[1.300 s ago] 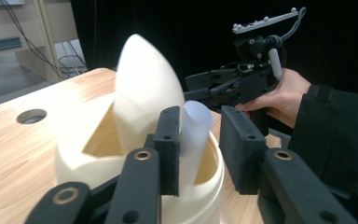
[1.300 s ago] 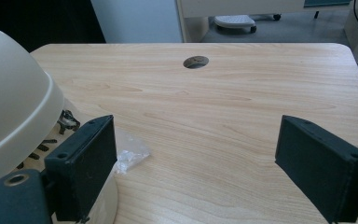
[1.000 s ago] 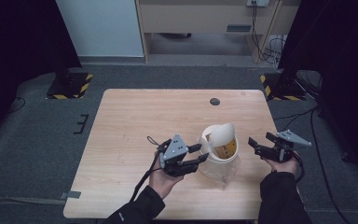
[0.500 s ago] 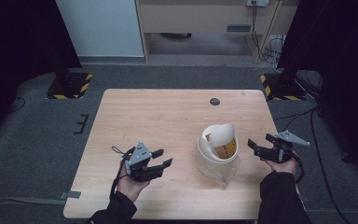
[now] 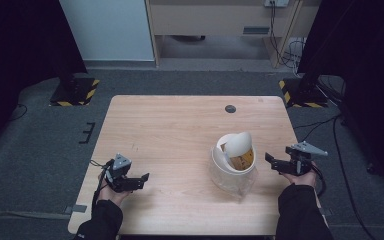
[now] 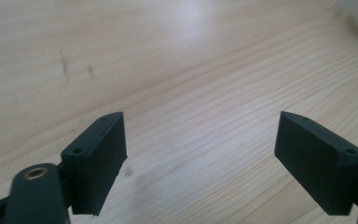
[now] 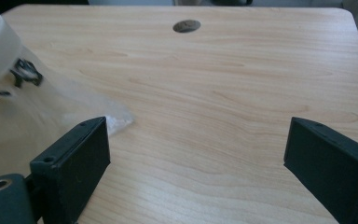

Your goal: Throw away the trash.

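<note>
Both hand-held grippers gape empty; left hand-held gripper (image 5: 142,180) just widened; right hand-held gripper (image 5: 270,159) beside possibly plastic-wrapped cup (image 5: 232,165).

Overhead light is falling evenly on the pale wooden table (image 5: 180,130), leaving the grey floor and black side curtains around it sinking into darkness. A soft white glare is spreading across the table's far part in the left gripper view, where the wood grain is blurring. In the right gripper view, the translucent plastic wrap (image 7: 37,116) at the table's left edge is showing hazy and out of focus.
</note>
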Available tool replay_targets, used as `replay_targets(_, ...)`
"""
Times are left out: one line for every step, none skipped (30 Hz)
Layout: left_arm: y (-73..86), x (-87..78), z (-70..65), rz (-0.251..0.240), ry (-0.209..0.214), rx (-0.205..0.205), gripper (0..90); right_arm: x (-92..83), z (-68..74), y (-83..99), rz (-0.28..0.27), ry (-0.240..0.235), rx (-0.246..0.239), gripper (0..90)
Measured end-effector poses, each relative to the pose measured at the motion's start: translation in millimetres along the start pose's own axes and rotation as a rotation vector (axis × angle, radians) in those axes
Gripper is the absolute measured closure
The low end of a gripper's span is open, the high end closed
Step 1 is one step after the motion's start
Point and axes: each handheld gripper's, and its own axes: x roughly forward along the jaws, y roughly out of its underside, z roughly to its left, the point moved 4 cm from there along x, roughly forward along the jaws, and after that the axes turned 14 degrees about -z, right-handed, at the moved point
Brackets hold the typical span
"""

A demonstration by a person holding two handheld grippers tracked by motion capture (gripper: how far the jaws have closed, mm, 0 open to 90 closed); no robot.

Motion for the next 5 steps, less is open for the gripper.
replay_targets(3.3,1.6,3.3,0.023,-0.022,0.004,9.7,0.1,-0.9,1.4,0.012,0.001,-0.006,7.0)
replay_targets(6.3,2.6,6.2,0.044,-0.031,0.005,9.1,0.6,-2.0,3.1,0.022,0.003,-0.012,6.8)
replay_targets(9.0,3.6,8.8,0.056,-0.034,0.0,9.8,0.6,-2.6,4.5,0.035,0.009,-0.012,6.7)
replay_targets(13.7,5.5,12.5,0.081,-0.047,-0.014,9.8,1.1,-4.8,6.4,0.047,0.022,-0.028,6.7)
replay_targets(13.7,5.5,12.5,0.081,-0.047,-0.014,9.7,1.0,-5.8,7.1,0.049,0.032,-0.032,6.6)
